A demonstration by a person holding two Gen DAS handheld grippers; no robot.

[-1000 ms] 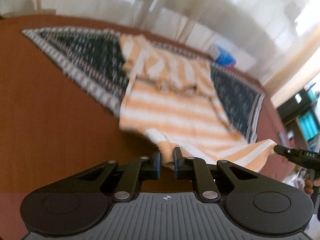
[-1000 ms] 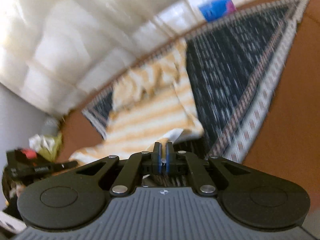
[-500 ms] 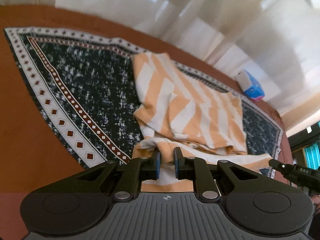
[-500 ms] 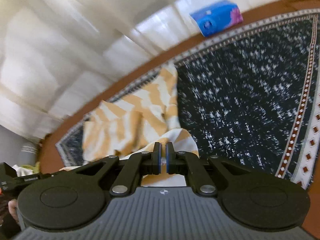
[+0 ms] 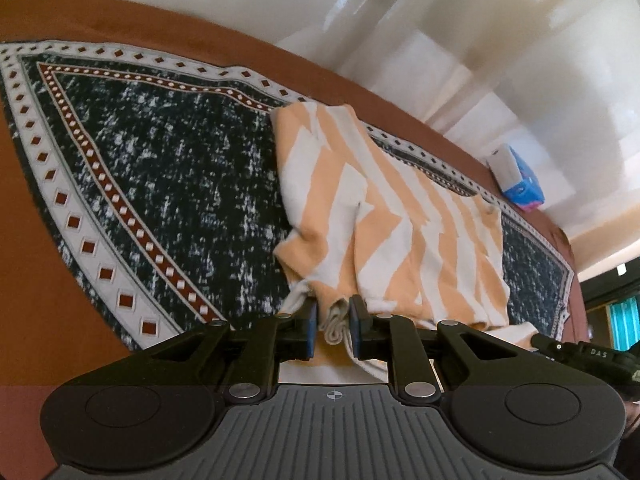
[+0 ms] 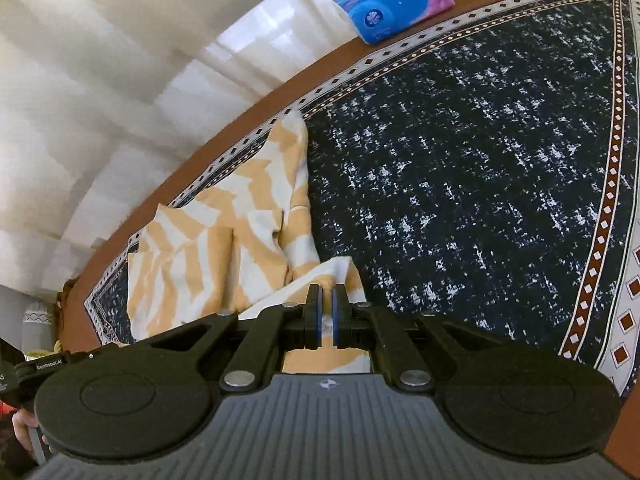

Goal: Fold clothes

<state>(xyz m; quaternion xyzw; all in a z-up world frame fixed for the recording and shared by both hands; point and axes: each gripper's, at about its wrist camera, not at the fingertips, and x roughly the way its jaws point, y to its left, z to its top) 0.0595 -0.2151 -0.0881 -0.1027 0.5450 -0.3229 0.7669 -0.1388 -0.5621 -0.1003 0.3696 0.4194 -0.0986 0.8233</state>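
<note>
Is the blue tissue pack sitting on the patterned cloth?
No, the tissue pack lies on the bare brown surface beyond the patterned cloth border.

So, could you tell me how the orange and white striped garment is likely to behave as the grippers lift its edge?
The striped garment will probably drape limply: it already lies creased and folded over itself. It bunches between the left gripper fingers, so it looks thin and light. The right gripper pinches only a corner, so the cloth may sag between the grips.

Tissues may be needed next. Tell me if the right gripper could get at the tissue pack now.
Probably not yet. The right gripper is shut on the striped shirt, and the tissue pack lies far across the patterned cloth. Nothing blocks that path.
</note>
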